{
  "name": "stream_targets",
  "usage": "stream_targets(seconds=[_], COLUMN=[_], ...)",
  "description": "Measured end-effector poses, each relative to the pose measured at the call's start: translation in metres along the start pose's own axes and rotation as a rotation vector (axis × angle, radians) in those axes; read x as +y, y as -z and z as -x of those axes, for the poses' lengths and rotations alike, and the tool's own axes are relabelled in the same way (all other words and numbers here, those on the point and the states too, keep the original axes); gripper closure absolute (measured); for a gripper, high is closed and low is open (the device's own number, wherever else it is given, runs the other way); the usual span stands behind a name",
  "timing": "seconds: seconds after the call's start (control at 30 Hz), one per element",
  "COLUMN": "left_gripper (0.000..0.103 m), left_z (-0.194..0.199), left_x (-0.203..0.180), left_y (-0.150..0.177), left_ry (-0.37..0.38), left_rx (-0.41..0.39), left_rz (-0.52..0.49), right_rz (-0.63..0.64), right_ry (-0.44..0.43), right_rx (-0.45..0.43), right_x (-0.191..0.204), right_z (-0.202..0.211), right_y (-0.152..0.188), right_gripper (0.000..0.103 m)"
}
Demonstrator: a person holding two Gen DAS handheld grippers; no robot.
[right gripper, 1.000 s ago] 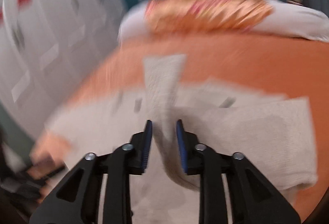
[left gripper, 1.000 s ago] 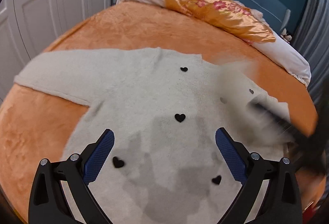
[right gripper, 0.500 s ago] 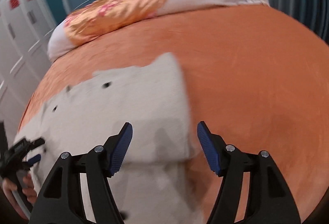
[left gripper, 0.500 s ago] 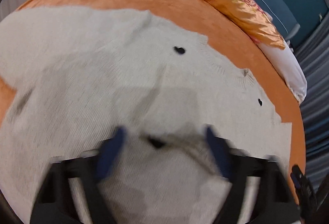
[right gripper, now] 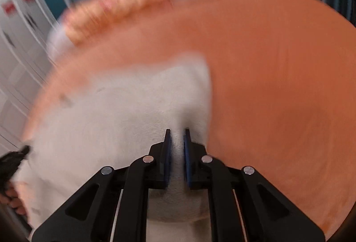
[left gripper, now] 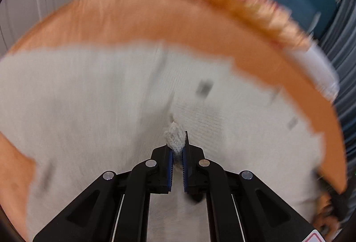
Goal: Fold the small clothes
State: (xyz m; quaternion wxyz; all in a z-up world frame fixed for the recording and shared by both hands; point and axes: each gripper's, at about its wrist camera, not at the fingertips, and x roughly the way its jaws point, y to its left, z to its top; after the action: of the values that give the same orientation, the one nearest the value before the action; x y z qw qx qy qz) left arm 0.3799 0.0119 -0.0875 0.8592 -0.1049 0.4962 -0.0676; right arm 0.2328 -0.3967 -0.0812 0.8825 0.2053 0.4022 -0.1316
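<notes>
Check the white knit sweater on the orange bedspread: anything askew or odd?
Nothing stands out. The white knit sweater lies on the orange bedspread, pinched by the left gripper and right gripper. Blur hides finer detail.

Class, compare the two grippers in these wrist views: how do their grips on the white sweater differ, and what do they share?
The left gripper pinches a bunched tuft well inside the white sweater; the right gripper clamps fabric near the sweater's edge, beside bare orange bedspread. A knot of knit pokes out past the left fingertips; none shows at the right. Both are shut on the sweater.
</notes>
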Motion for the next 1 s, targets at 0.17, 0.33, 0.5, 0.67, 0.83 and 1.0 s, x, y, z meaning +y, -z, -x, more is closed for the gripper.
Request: stream_targets(seconds=[0.17, 0.33, 0.5, 0.67, 0.83, 1.0], left_gripper=[0.098, 0.098, 0.097, 0.096, 0.088, 0.083], left_z=[0.004, 0.001, -0.003, -0.002, 0.034, 0.088], left_x=[-0.005, -0.003, -0.002, -0.003, 0.026, 0.125], left_y=[0.008, 0.011, 0.017, 0.019, 0.023, 0.038], left_ry=[-0.007, -0.036, -0.06, -0.074, 0.029, -0.013], left_rx=[-0.044, -0.052, -0.073, -0.083, -0.099, -0.132], left_rz=[-0.015, -0.039, -0.067, -0.067, 0.048, 0.227], right_rz=[-0.012, -0.027, 0.016, 0.08, 0.09, 0.149], right_ry=[-0.05, 0.009, 0.011, 0.07, 0.04, 0.014], right_rx=[-0.149, -0.16, -0.175, 0.009, -0.043, 0.032], right_x=[0.014, 0.014, 0.018, 0.01, 0.037, 0.058], right_z=[0.052, 0.056, 0.077, 0.023, 0.077, 0.093], right_y=[-0.005, 0.013, 0.022, 0.046, 0.044, 0.097], right_gripper=[0.093, 0.093, 0.091, 0.101, 0.097, 0.096])
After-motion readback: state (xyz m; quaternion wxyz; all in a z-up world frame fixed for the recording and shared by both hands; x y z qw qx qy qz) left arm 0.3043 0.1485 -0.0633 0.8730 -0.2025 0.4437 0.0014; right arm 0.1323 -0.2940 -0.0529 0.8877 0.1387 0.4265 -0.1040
